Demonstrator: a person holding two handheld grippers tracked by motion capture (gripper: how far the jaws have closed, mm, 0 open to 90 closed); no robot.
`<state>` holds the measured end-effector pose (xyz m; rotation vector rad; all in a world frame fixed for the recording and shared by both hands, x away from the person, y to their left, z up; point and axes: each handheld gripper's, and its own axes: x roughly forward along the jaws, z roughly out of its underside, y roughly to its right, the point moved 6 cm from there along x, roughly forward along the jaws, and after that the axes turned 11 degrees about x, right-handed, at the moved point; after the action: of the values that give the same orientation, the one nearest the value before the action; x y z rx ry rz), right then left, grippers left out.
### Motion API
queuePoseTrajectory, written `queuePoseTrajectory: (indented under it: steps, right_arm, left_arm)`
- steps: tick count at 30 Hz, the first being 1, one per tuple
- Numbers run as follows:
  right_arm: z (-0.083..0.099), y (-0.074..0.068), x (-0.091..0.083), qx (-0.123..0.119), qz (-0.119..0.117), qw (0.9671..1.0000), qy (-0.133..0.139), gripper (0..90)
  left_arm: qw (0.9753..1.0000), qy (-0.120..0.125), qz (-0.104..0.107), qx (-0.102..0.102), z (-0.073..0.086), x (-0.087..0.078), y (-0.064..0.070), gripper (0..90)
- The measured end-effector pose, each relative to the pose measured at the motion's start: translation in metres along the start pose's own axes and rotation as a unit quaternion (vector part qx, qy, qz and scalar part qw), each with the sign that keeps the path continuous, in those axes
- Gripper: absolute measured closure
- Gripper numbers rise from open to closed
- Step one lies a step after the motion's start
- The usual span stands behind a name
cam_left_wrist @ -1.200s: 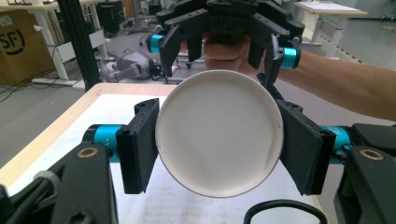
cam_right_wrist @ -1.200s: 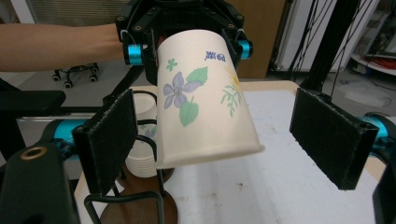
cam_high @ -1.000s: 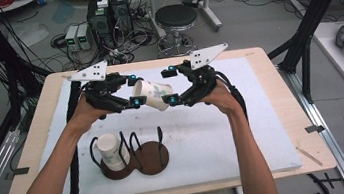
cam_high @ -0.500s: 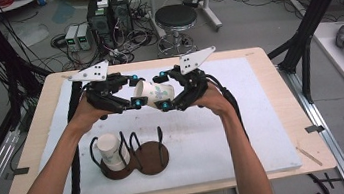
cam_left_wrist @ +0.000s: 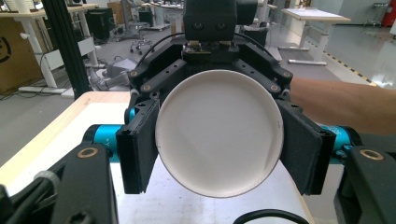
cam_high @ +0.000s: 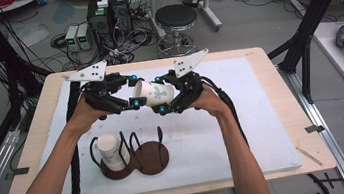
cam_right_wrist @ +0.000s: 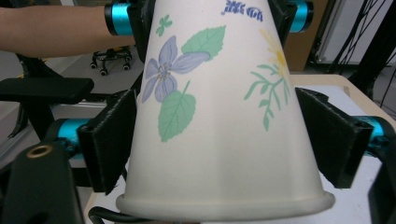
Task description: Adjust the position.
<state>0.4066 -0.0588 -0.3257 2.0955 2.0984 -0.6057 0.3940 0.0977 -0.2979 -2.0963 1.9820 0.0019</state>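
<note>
High view: floral paper cup (cam_high: 155,93) held in the air above the surface (cam_high: 245,132), long axis lying level between both hands | right hand-held gripper (cam_high: 162,94) clamps its rim end, left hand-held gripper (cam_high: 132,90) flanks its base, contact unclear | wire cup rack (cam_high: 129,150) nearer left hand | cup mouth hidden.

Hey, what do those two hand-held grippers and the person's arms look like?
Both the left hand-held gripper and the right hand-held gripper are black, with teal cylinders at the jaws, flat black pads, a grey three-cornered plate on top and a trailing black cable. The forearms are bare, no sleeves visible.
</note>
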Motion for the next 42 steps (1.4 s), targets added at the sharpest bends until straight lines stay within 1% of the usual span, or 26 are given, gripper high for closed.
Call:
queuePoseTrajectory:
  steps: [3,4,8,11,12,20,24,25,28,29,30,32,34,35,36,37,39,41,42]
  right_arm:
    - [0.0003,0.0004,0.0018,0.002,-0.003,1.0000,0.000,18.9]
    - [0.0006,0.0009,0.0018,0.002,-0.004,1.0000,-0.001,21.7]
    - [0.0008,0.0009,0.0006,-0.002,-0.007,1.0000,-0.001,24.6]
    - [0.0011,0.0003,0.0003,0.000,-0.008,1.0000,-0.001,26.5]
    - [0.0010,0.0004,0.0005,-0.003,-0.007,1.0000,-0.001,26.9]
    - [0.0021,0.0007,-0.0005,-0.003,-0.002,1.0000,-0.006,29.5]
    - [0.0023,0.0005,-0.0013,-0.001,0.002,1.0000,-0.009,29.8]
    - [0.0023,0.0006,-0.0015,-0.001,0.003,1.0000,-0.009,29.8]
    - [0.0026,0.0014,-0.0024,0.000,0.008,0.9999,-0.011,29.8]
    - [0.0031,0.0014,-0.0031,0.003,0.011,0.9998,-0.013,29.8]
    - [0.0031,0.0016,-0.0034,0.003,0.013,0.9998,-0.014,29.8]
    - [0.0029,0.0019,-0.0039,0.001,0.014,0.9998,-0.013,29.8]
    - [0.0029,0.0016,-0.0048,0.002,0.017,0.9998,-0.014,29.8]
    - [0.0029,0.0019,-0.0053,0.000,0.017,0.9998,-0.014,29.8]
    - [0.0027,0.0020,-0.0056,-0.001,0.017,0.9998,-0.012,29.8]
    - [0.0029,0.0016,-0.0062,0.002,0.019,0.9997,-0.014,29.8]
    - [0.0030,0.0015,-0.0066,0.001,0.020,0.9997,-0.015,29.7]
    - [0.0036,0.0015,-0.0072,0.003,0.024,0.9995,-0.019,29.7]
    - [0.0039,0.0022,-0.0076,0.002,0.028,0.9994,-0.020,29.7]
  left_arm:
    - [1.0000,0.001,0.000,-0.001,-0.0001,0.0000,0.0003,34.8]
    - [1.0000,0.000,0.000,0.000,-0.0002,-0.0003,0.0003,34.8]
    - [1.0000,0.000,-0.001,0.001,-0.0001,-0.0013,-0.0002,34.9]
    - [1.0000,0.000,0.001,-0.001,0.0001,-0.0013,0.0002,35.2]
    - [1.0000,0.001,0.001,-0.001,0.0003,-0.0011,0.0002,35.2]
    - [1.0000,-0.005,0.002,-0.003,0.0018,-0.0006,-0.0005,35.4]
    - [1.0000,-0.007,-0.001,0.004,0.0022,-0.0002,-0.0009,34.6]
    - [0.9999,-0.009,-0.004,0.006,0.0027,0.0000,-0.0015,31.8]
    - [0.9998,-0.011,-0.017,-0.005,0.0039,0.0014,-0.0037,16.4]
    - [0.9998,-0.011,-0.017,-0.005,0.0039,0.0014,-0.0037,12.8]
    - [0.9997,-0.011,-0.022,-0.005,0.0046,0.0014,-0.0053,9.2]
    - [0.9998,-0.009,-0.019,-0.003,0.0043,0.0008,-0.0050,3.3]
    - [0.9998,-0.006,-0.018,-0.003,0.0039,0.0007,-0.0047,1.8]
    - [0.9998,-0.009,-0.021,0.001,0.0038,0.0005,-0.0047,1.8]
    - [0.9998,-0.009,-0.020,-0.001,0.0037,0.0005,-0.0043,1.8]
    - [0.9997,-0.012,-0.020,0.002,0.0043,0.0002,-0.0046,1.8]
    - [0.9997,-0.012,-0.019,-0.001,0.0042,0.0003,-0.0044,1.8]
    - [0.9997,-0.014,-0.018,0.002,0.0045,0.0000,-0.0044,1.8]
    - [0.9996,-0.019,-0.020,-0.001,0.0050,0.0005,-0.0038,1.8]
